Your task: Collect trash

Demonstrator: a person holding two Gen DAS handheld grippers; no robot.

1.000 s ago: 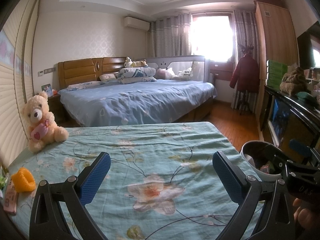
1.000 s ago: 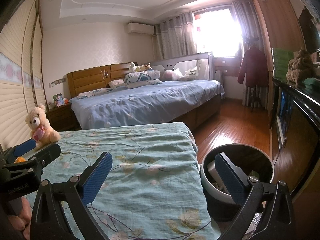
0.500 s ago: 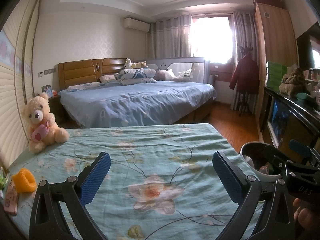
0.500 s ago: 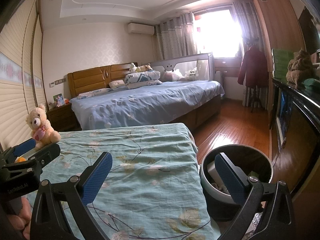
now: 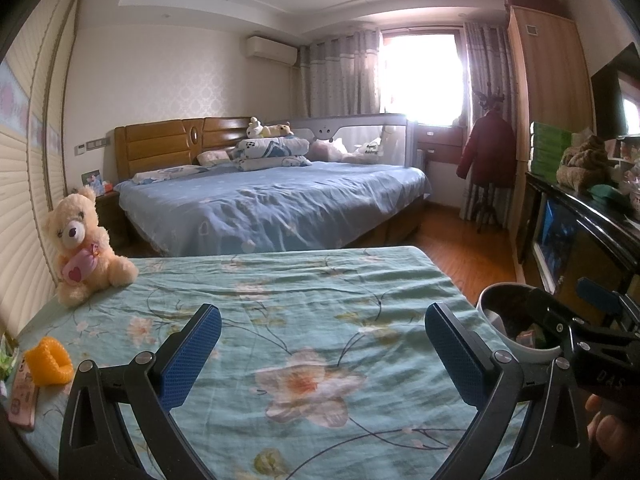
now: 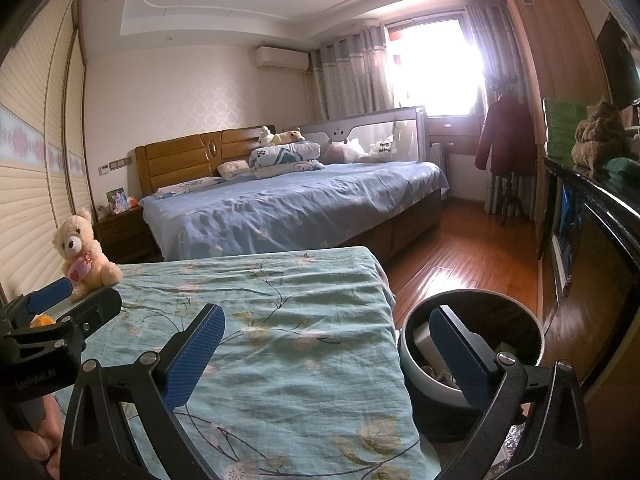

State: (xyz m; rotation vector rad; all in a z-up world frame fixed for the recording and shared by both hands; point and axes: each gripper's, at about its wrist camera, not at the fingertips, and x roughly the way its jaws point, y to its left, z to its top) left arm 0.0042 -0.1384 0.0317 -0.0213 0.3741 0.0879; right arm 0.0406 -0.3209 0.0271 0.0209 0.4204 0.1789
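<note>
With my left gripper [image 5: 322, 354] and right gripper [image 6: 328, 354] both spread wide and empty, the trash bin [image 6: 472, 344] beside the floral bedspread [image 6: 256, 320] already holds scraps, so collecting looks mostly done.

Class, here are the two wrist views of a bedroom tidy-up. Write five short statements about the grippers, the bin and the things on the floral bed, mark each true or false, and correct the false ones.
1. The left hand-held gripper is open and empty. True.
2. The right hand-held gripper grips a bottle. False: it is open and holds nothing.
3. The trash bin is empty. False: items lie inside it.
4. The teddy bear sits upright on the floral bed. True.
5. The orange object lies inside the bin. False: it lies on the floral bed, near its left edge.
</note>
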